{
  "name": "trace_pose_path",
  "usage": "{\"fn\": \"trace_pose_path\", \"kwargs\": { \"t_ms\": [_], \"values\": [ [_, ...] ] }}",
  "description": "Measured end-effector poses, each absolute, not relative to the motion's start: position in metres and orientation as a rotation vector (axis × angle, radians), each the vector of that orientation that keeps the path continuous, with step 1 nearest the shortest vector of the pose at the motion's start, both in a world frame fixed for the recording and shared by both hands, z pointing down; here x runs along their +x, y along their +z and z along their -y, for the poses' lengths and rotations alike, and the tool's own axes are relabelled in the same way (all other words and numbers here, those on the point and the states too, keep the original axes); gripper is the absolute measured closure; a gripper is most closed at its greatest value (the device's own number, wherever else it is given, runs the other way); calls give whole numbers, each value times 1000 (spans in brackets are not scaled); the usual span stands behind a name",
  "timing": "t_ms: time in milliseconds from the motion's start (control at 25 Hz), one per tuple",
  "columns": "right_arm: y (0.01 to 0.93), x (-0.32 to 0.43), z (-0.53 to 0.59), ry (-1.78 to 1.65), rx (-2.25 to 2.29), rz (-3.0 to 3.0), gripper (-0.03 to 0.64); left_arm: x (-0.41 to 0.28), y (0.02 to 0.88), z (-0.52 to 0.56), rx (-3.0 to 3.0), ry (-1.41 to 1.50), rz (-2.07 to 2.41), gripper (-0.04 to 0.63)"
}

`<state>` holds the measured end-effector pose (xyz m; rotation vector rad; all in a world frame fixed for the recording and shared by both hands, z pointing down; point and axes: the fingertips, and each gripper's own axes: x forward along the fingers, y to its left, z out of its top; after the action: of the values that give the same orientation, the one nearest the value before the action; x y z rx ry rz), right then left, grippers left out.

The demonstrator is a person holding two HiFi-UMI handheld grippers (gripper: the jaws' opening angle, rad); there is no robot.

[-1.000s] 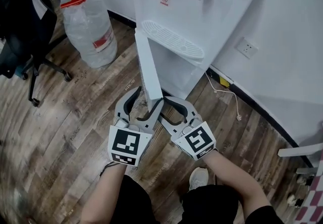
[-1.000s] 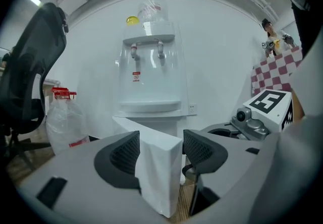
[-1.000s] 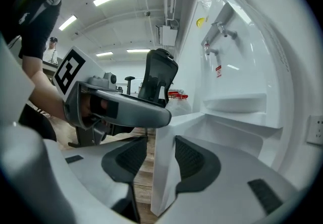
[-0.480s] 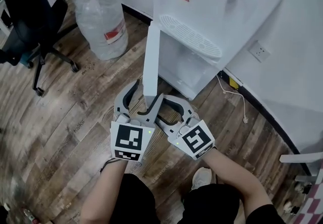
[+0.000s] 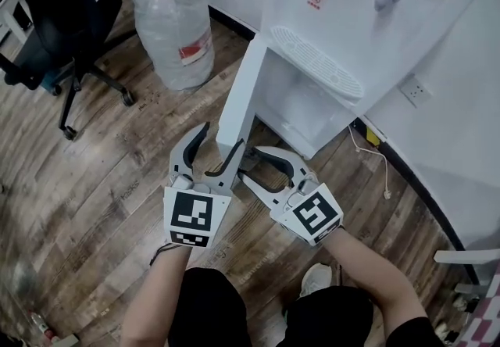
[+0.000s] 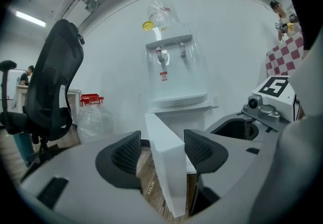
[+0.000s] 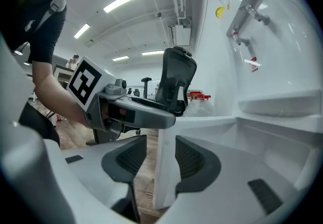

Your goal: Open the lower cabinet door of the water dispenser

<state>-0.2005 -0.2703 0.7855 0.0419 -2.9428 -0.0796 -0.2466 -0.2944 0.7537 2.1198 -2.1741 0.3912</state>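
Cool, even indoor light fills the room. Long white ceiling strip lamps (image 7: 121,0) glow up and left of the tall white plastic water dispenser (image 5: 344,17), whose front looks nearly washed out, with soft shade inside its open lower compartment. Both gripper views bulge fisheye-style and darken at the corners. Left of the dispenser, the brown wood-plank floor (image 5: 94,181) blurs toward the frame's edge.

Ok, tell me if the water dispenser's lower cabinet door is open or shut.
Open: the white lower cabinet door stands swung out from the white water dispenser, baring its inner compartment.
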Motion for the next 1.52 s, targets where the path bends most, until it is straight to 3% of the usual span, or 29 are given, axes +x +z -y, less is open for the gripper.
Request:
{"fn": "trace_pose_path", "kwargs": {
  "t_ms": [1520],
  "values": [
    [763, -193, 267, -64, 0, 2971, 482, -423, 762, 302, 1814, 589, 2432, 439]
  ]
}}
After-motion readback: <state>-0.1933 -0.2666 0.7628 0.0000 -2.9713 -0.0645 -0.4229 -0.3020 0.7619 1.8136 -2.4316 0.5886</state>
